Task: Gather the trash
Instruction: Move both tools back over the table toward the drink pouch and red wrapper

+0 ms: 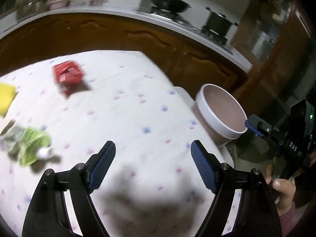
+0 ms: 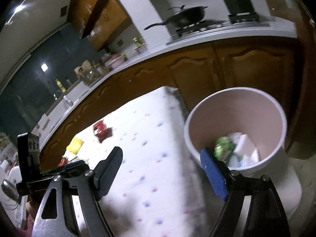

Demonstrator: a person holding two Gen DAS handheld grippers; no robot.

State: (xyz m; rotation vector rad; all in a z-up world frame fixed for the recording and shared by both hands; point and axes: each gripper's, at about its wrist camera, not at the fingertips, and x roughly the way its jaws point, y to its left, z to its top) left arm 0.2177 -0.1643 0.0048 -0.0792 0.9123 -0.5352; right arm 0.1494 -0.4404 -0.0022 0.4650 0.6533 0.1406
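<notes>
White cloth with small pink and blue dots covers the table (image 1: 128,106). Left gripper (image 1: 153,165) hovers over it, jaws wide apart, nothing between them. Ahead and to its left: red wrapper (image 1: 68,75) flat on the cloth. Further left, at the frame edge, a yellow item (image 1: 6,98). Near its left finger, a crumpled green wrapper (image 1: 32,148), well apart from the pads. To its right, past the table edge, sits the bin (image 1: 217,118), white rim, pinkish inside.

Right gripper (image 2: 162,169) also has its jaws spread, holding nothing. It sits at the table's right edge, with its right finger (image 2: 213,173) in front of the bin's near wall. Bin (image 2: 235,96) already holds 1 green wrapper (image 2: 224,150) plus white crumpled trash (image 2: 244,148). Red wrapper (image 2: 100,130) and yellow item (image 2: 76,145) lie ahead-left of this gripper. Both views are motion-blurred.
</notes>
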